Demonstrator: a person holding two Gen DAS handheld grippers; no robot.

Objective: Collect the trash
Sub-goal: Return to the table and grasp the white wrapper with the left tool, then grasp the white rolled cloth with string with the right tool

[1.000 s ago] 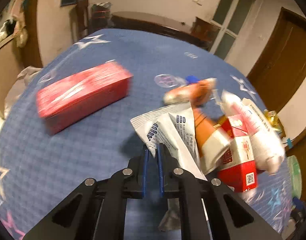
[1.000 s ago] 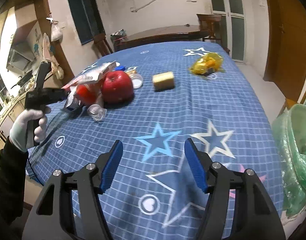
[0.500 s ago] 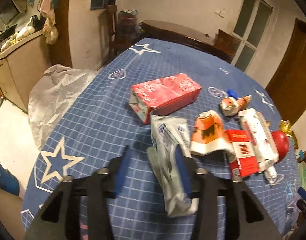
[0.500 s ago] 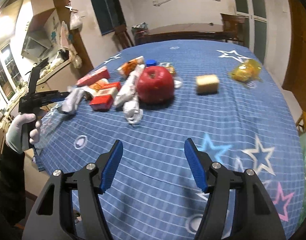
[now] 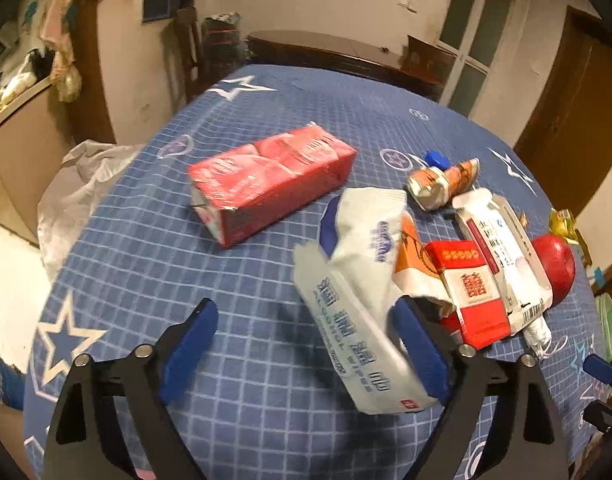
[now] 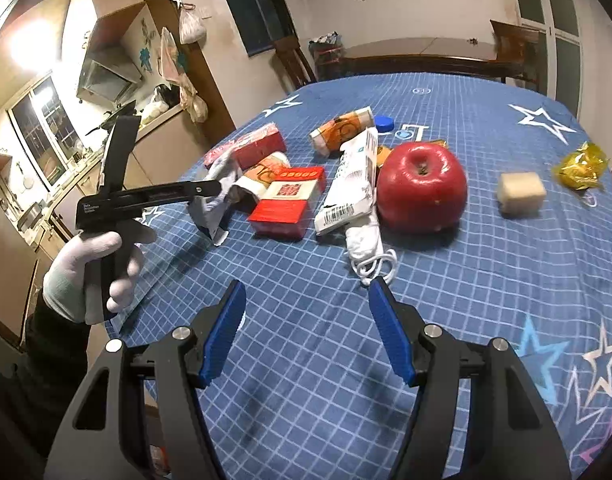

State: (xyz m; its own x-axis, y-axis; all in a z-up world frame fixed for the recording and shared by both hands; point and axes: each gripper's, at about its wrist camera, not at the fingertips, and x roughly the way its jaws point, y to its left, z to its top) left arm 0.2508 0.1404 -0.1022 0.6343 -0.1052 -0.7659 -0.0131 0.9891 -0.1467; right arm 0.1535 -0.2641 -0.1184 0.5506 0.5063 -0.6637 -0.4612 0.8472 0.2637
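A: Between your left gripper fingers, close to the right-hand one, lies the white wet-wipe packet. Its long axis runs from near that finger away from you and a little to the left, with the open, crumpled end on the far side. The jaws are opening now and stand wide; the packet is between them, leaning at the right finger, but the two pads do not press on it.

B: How does the packet look?

A: White and soft, wrinkled, with blue letters along its side and a small red mark at the near end. Beyond the right finger of your left gripper you have the red and white carton, touching an orange wrapper.

B: What does the other view give?

A: From your right gripper you see your gloved left hand holding the left tool at the table edge, and the packet hangs just below its tip over the blue star tablecloth. This view also shows the whole red apple, the pale sponge block and the yellow wrapper, far ahead and to the right of your right gripper. Your right gripper is spread apart, with nothing between its blue pads. The left view alone shows the big red box fully, ahead and left of the packet.
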